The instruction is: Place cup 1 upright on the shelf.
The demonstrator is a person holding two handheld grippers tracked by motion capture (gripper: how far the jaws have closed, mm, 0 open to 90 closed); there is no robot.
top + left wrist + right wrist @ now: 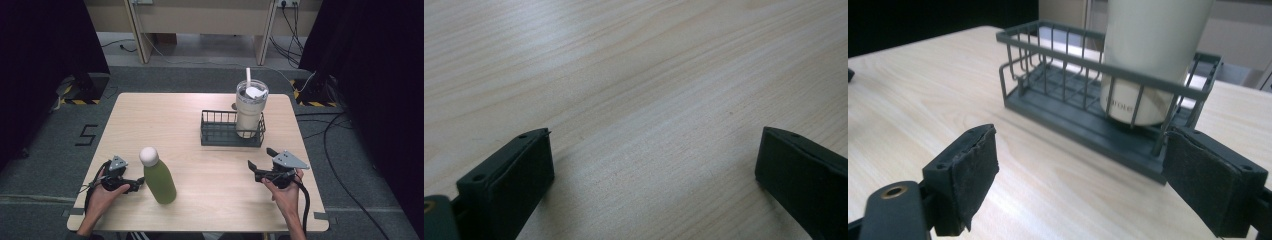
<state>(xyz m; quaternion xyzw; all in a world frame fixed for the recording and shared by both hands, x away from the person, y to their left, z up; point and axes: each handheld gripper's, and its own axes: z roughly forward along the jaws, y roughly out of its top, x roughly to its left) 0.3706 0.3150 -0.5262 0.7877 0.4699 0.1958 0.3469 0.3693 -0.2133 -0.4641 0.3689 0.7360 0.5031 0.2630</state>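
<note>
Facing the basket (pixel 1108 107), right gripper (pixel 1078 170) jaws gape.

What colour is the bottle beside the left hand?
Olive green bottle with a white cap, clearest in the high view.

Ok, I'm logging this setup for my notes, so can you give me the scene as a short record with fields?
Surface: light wooden table
Green bottle: upright, white cap, near the front left, beside the left claw
Left claw: open, low over bare wood, holding nothing
Right claw: open, holding nothing, aimed at the basket
Wire basket: dark, at the back right of the table
Tumbler: cream, with lid and straw, standing in the basket's right end
</note>
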